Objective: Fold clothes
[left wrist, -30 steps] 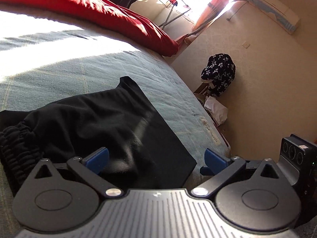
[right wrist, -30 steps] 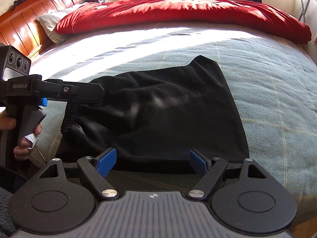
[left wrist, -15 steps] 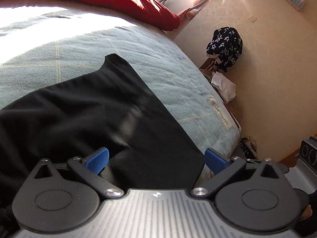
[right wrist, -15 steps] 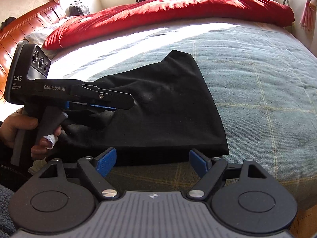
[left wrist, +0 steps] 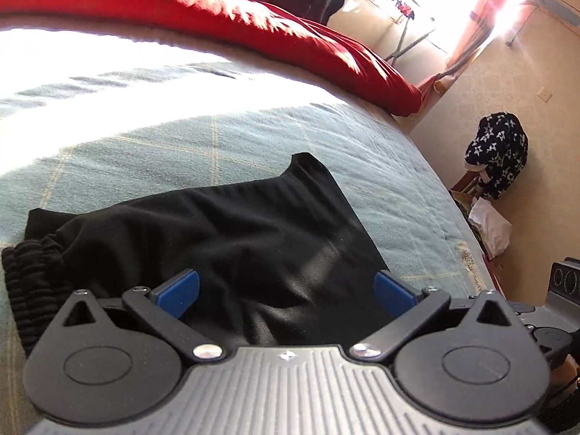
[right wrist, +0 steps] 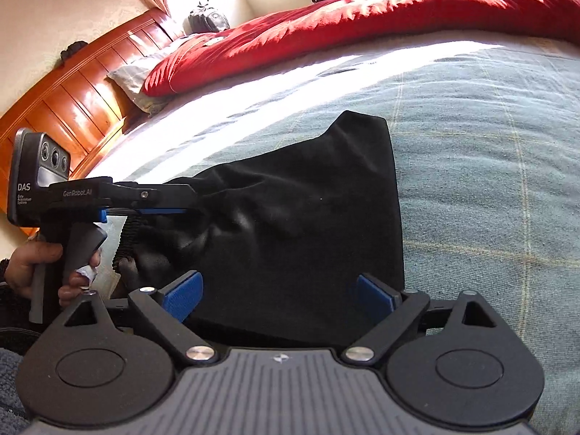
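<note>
Black shorts [right wrist: 290, 217] flat on bed [right wrist: 489, 181]. Left gripper [left wrist: 286, 290] wide, empty. Right gripper [right wrist: 279, 295] opening, nothing pinched. Advised: grip near hem squarely, fold evenly toward waistband [left wrist: 29, 275].

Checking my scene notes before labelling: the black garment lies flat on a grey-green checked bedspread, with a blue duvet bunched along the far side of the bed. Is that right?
Not quite: the bunched duvet along the far side is red, not blue, as the right wrist view shows. The rest holds: the black garment lies on the grey-green checked bedspread.
</note>
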The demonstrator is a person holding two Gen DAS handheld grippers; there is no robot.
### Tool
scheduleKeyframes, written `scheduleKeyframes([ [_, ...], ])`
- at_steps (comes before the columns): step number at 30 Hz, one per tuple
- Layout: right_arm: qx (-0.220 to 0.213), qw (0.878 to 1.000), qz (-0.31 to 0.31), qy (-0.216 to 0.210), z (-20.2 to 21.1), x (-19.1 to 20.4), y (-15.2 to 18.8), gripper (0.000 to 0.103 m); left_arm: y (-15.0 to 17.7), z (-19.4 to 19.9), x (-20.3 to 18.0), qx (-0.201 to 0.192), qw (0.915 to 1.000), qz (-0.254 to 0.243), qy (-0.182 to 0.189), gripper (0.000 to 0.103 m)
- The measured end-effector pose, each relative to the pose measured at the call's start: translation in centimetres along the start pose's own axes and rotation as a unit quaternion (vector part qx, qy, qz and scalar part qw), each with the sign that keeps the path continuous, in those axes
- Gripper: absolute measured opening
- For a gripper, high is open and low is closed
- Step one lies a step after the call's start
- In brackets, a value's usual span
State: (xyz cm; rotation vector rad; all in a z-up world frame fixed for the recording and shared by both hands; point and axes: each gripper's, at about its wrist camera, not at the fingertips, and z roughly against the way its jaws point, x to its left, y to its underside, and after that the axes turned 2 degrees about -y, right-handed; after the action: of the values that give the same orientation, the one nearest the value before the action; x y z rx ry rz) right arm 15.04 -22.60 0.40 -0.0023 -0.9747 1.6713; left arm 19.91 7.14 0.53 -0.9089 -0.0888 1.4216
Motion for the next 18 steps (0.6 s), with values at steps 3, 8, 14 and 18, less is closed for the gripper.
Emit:
scheduleKeyframes([
  [3,0.013,0.999,-0.017,-0.037,-0.7,-2.6,-1.6,0.095,0.5,1.8,0.9,-0.027,0.9979,0.044,-0.040,0.102],
  [8,0.042,0.994,-0.057,-0.085,-2.4,-6.0,-3.2,0.098,1.4,4.0,2.0,-0.058,0.9905,0.093,-0.083,0.102],
  [14,0.051,0.989,-0.079,-0.111,-3.6,-8.6,-4.5,0.098,1.8,5.7,3.5,-0.083,0.9811,0.136,-0.109,0.102],
  [18,0.059,0.984,-0.106,-0.133,-4.6,-10.4,-5.4,0.100,2.0,6.1,4.8,-0.089,0.9752,0.162,-0.121,0.102],
])
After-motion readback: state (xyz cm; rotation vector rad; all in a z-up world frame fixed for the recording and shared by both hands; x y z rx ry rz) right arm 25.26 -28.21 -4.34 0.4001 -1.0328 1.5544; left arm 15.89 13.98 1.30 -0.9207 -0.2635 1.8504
